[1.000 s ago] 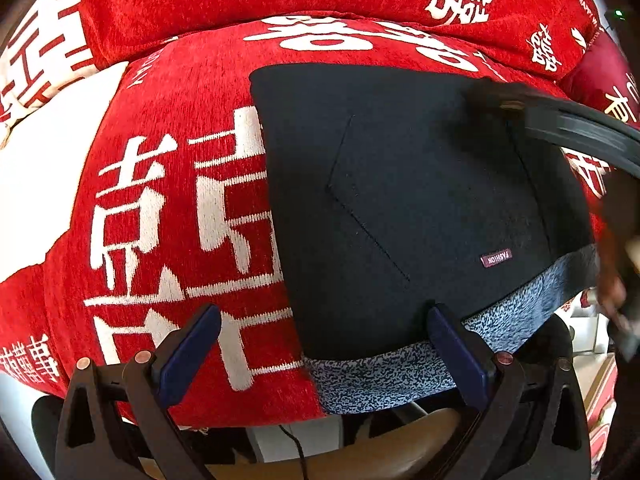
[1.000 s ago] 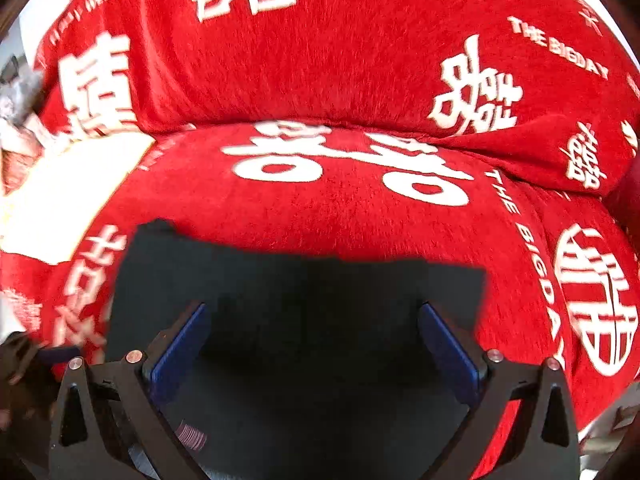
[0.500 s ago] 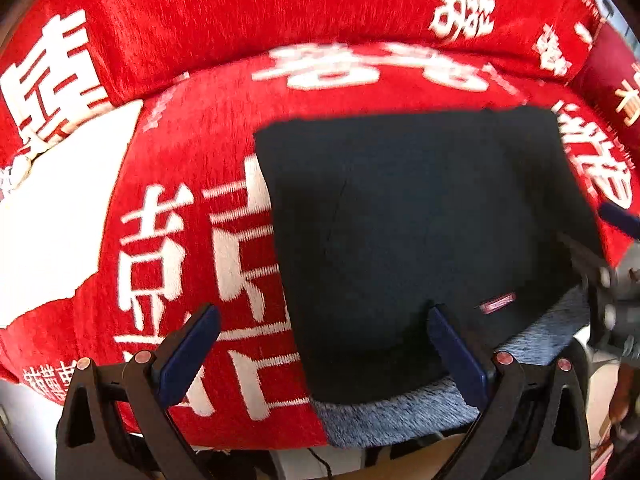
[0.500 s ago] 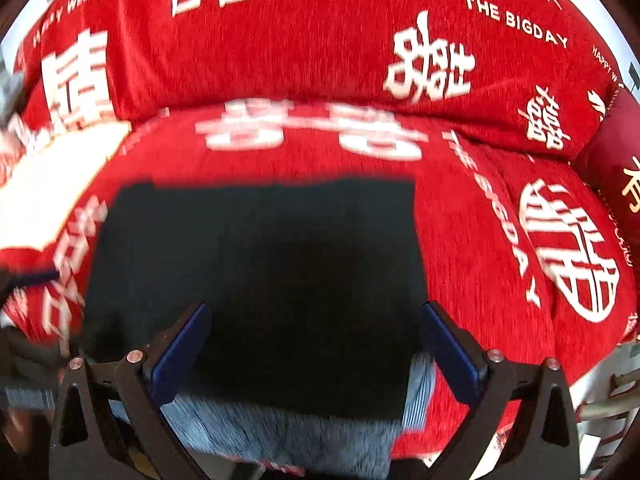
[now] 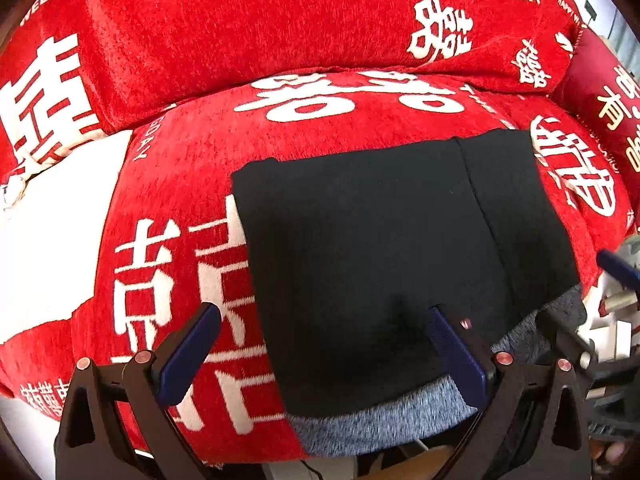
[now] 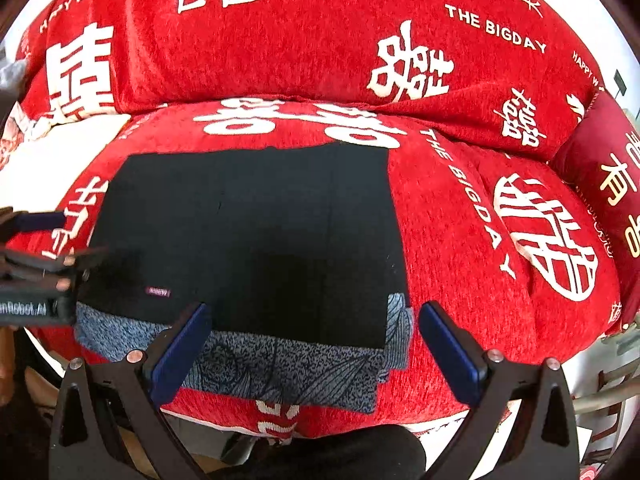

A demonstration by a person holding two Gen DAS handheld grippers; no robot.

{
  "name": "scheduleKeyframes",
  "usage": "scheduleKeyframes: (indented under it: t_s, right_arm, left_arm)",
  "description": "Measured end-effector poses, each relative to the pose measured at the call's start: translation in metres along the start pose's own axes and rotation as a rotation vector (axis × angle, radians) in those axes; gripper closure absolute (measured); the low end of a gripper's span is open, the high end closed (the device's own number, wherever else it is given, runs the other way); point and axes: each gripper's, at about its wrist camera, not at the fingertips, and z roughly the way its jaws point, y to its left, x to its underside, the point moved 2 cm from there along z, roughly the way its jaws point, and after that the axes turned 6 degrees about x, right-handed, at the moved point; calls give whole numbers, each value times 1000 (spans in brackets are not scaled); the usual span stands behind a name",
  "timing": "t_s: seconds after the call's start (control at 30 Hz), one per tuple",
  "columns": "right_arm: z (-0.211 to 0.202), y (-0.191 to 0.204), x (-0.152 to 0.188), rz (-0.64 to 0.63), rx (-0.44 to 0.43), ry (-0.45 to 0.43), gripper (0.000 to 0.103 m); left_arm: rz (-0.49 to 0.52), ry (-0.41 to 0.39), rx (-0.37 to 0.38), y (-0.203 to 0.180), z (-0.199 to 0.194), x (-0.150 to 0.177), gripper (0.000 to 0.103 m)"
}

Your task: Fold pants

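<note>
The black pants [image 5: 384, 248] lie folded into a flat rectangle on the red sofa seat, with a grey speckled waistband [image 5: 384, 420] at the near edge. They also show in the right wrist view [image 6: 248, 240]. My left gripper [image 5: 320, 344] is open and empty, just off the pants' near left corner. My right gripper [image 6: 312, 340] is open and empty, above the near right part of the waistband [image 6: 280, 364]. The left gripper also shows at the left edge of the right wrist view [image 6: 36, 264].
The red sofa cover [image 5: 312, 32] with white characters covers seat and backrest. A dark red cushion [image 6: 612, 184] sits at the right. A white patch [image 5: 44, 240] lies on the left of the seat. The seat's front edge drops off just below the waistband.
Both grippers have pulled back towards me from the pants. The right gripper has left the fabric, and more of the sofa now shows.
</note>
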Motion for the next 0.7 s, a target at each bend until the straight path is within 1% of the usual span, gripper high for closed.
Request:
scheduleKeyframes:
  t_s: [0.03,0.07,0.1,0.13,0.17,0.2,0.27,0.33,0.5,0.57,0.63,0.7]
  right_arm:
    - [6,0,3,4,-7,23,0]
    - [12,-1,5,6,-13,48,0]
    - [20,-1,9,11,-20,80,0]
    - [24,-1,11,16,-26,98,0]
    - [26,-2,12,22,-36,104,0]
    - [23,-4,12,29,-42,95,0]
    - [15,-8,7,28,-27,60,0]
    - [6,-13,-5,23,-9,12,0]
    - [10,-20,-54,14,23,-66,0]
    - [26,-19,-74,28,1,-55,0]
    - [43,-16,-86,36,-9,-33,0]
    - [69,-13,-92,35,4,27,0]
  left_arm:
    - [-4,33,-11,1,10,-1,0]
    - [-6,89,-38,4,24,-2,0]
    - [-22,112,-24,7,33,-1,0]
    - [-54,98,3,11,32,-4,0]
    - [-55,104,3,11,32,-5,0]
    - [-47,109,0,11,31,-7,0]
    - [-25,82,-28,9,25,-9,0]
    - [-10,59,-40,7,20,-13,0]
    - [-50,23,-32,10,20,-35,0]
    - [-61,30,-40,8,27,-43,0]
    - [-65,64,-56,10,40,-46,0]
    - [-77,74,-43,11,48,-47,0]
